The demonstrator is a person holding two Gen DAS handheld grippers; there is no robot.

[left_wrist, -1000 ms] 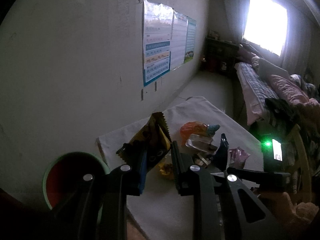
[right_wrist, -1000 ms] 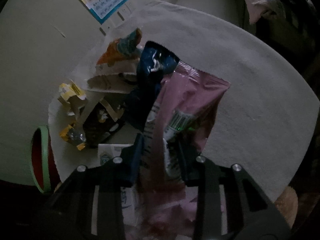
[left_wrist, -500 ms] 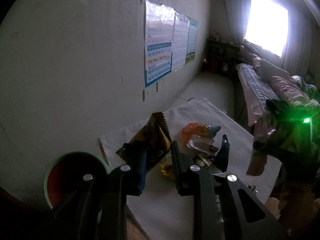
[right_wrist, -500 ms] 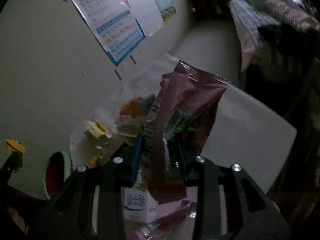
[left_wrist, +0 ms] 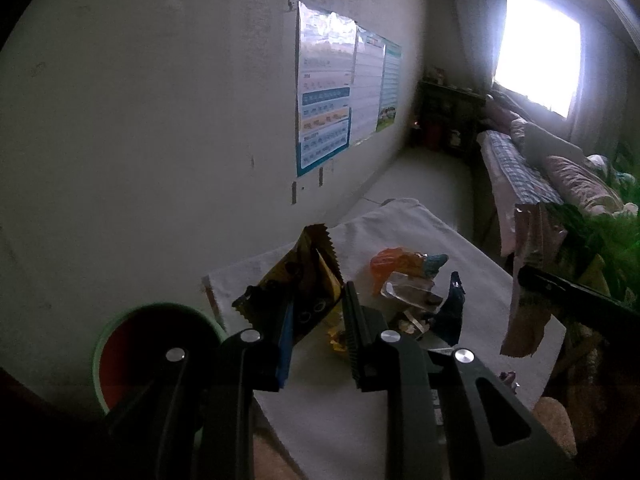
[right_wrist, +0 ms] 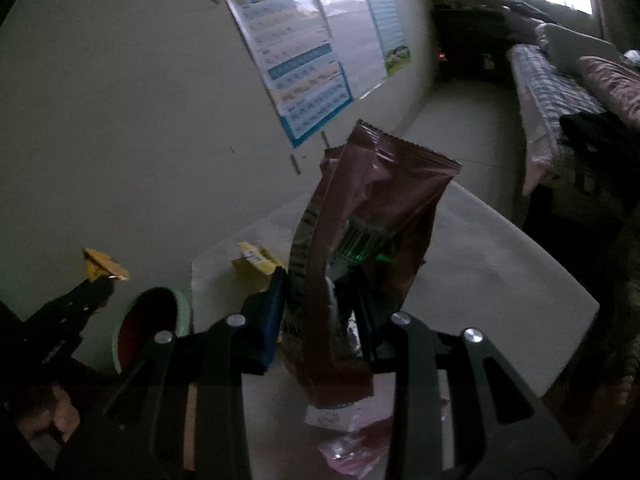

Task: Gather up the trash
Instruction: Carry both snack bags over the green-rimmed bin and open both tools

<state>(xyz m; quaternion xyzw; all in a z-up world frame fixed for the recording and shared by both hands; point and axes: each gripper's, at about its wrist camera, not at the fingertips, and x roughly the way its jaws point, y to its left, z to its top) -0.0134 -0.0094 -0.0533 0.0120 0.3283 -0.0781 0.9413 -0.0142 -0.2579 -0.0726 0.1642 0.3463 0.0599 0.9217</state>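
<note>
My left gripper (left_wrist: 316, 304) is shut on a yellow and black snack wrapper (left_wrist: 308, 276), held above the white table (left_wrist: 400, 224). My right gripper (right_wrist: 320, 292) is shut on a pink wrapper (right_wrist: 372, 216), lifted well above the table (right_wrist: 500, 264); the pink wrapper also hangs at the right of the left wrist view (left_wrist: 528, 280). The left gripper's finger with the yellow wrapper tip (right_wrist: 102, 266) shows at the left of the right wrist view. A green bin with a red inside (left_wrist: 152, 344) stands left of the table, also in the right wrist view (right_wrist: 152, 324).
On the table lie an orange wrapper (left_wrist: 392, 260), a clear wrapper (left_wrist: 408, 296), a dark blue wrapper (left_wrist: 452, 308) and a yellow carton (right_wrist: 256, 260). Posters (left_wrist: 332, 100) hang on the wall. A bed (left_wrist: 532, 168) stands at the right under a bright window.
My right gripper has lifted the pink wrapper off the table and tilted up toward the wall. My left gripper has stayed nearly still with the yellow wrapper.
</note>
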